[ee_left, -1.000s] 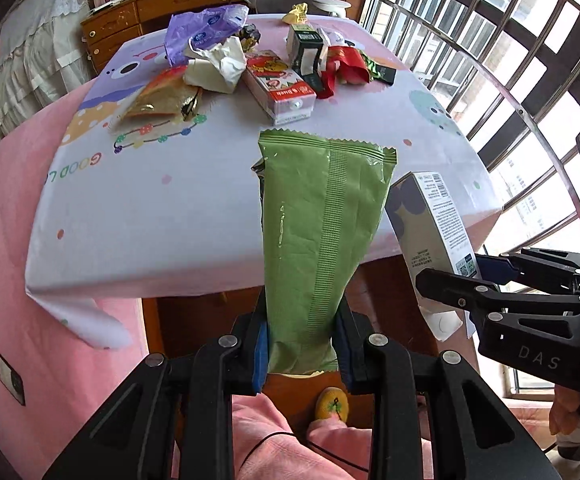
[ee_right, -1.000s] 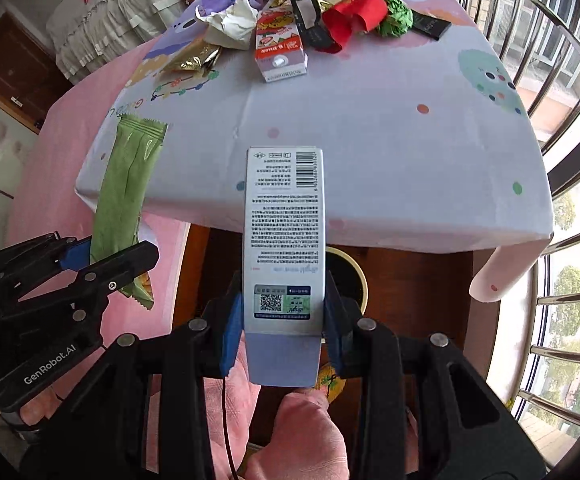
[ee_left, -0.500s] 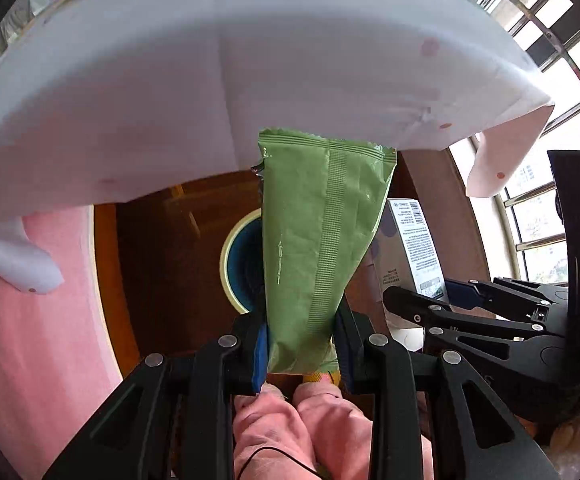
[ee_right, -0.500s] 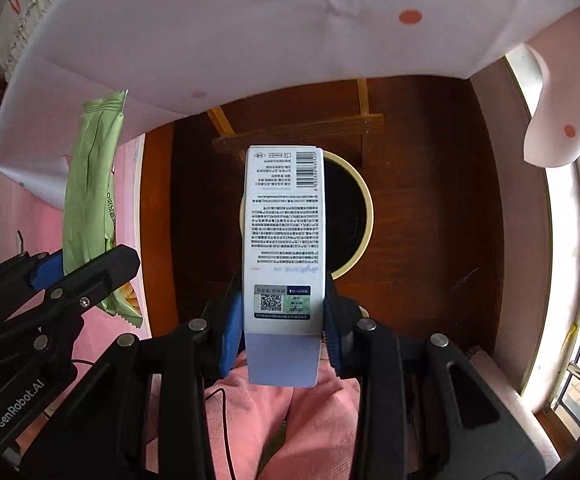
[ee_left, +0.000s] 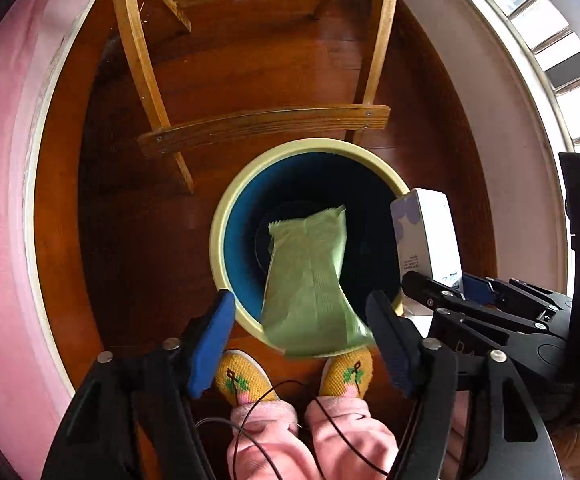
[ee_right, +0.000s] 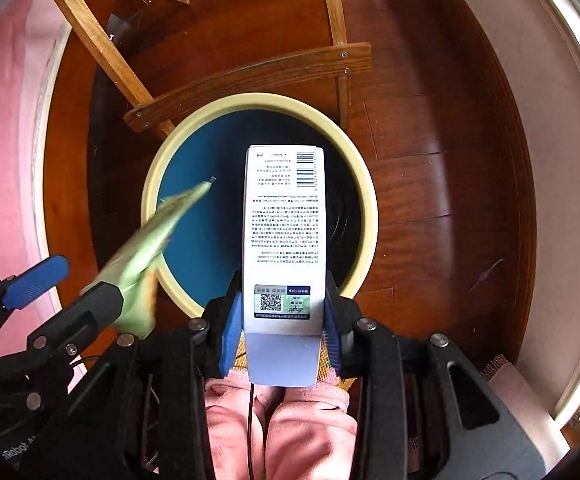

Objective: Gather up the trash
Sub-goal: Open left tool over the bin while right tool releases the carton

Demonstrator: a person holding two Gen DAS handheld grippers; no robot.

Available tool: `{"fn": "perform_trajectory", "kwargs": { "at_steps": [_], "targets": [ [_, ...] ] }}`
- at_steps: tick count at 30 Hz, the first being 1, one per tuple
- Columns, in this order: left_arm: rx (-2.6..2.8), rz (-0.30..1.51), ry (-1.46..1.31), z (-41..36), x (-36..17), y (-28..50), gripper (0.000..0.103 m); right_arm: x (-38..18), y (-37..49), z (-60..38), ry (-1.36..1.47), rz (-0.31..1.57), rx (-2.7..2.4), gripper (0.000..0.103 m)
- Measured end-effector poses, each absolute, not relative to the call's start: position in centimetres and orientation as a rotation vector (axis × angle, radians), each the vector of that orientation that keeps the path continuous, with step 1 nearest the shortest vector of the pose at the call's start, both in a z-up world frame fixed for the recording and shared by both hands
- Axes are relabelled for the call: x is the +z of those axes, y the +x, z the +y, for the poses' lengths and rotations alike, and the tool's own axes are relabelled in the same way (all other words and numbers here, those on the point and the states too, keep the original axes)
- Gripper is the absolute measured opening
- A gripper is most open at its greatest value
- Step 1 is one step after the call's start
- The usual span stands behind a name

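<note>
My left gripper (ee_left: 301, 312) has its fingers (ee_left: 214, 334) spread wide, and nothing is pinched between them. The green wrapper (ee_left: 310, 280) is loose in the gap between them, tilted, with its top end over the mouth of the trash bin (ee_left: 219, 224). It looks blurry from my right camera, so I cannot tell if it touches the bin.

My right gripper (ee_right: 281, 330) squeezes a white box (ee_right: 283, 216) near its bottom end, with a blue pad on each side. The box sticks out straight ahead, right over the bin's dark blue inside. It has small print, a barcode at the far end and a square code near my fingers.

The bin has a pale yellow rim and stands on the brown wooden floor (ee_left: 249, 60). Wooden chair legs (ee_left: 263, 122) stand just behind it. My yellow slippers (ee_left: 237, 376) and pink trousers (ee_left: 314, 440) are just in front of the bin.
</note>
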State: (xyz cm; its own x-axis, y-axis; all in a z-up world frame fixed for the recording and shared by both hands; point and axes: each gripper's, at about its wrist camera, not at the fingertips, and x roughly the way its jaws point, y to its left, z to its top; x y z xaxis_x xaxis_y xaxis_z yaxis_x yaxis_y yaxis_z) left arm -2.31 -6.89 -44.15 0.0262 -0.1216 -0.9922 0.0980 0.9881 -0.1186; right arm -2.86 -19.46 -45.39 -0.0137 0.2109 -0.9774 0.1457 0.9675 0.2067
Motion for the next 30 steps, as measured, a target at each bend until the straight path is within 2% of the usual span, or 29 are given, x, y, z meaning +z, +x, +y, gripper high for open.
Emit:
{"fn": "perform_trajectory", "kwargs": {
  "at_steps": [1, 2, 13, 17, 24, 30],
  "targets": [
    [-0.163, 1.532, -0.021, -6.6, -44.3, -2.2, 0.082, -45.9, -3.0, -19.4, 0.285, 1.594, 0.053, 0.032],
    [-0.157, 1.527, -0.024, -6.4, -44.4, -2.1, 0.084, -46.2, -3.1, -19.2, 0.288, 1.595, 0.054, 0.032],
    [-0.125, 1.507, -0.045, -2.3, -42.7, -0.1, 0.085, -45.1, -1.1, -18.0, 0.349, 1.565, 0.049, 0.033],
    [-0.114, 1.482, -0.067, -1.3, -41.3, 0.0, 0.085, -43.5, -0.5, -18.1, 0.38, 1.532, 0.036, 0.039],
    [-0.13, 1.42, -0.054, -0.6, -36.0, -0.4, 0.085, -38.5, -0.7, -18.3, 0.389, 1.479, 0.032, 0.04],
    [-0.143, 1.347, -0.043, 0.5, -28.4, -1.0, 0.085, -31.5, -1.9, -18.1, 0.391, 1.443, 0.033, 0.04]
  ]
}}
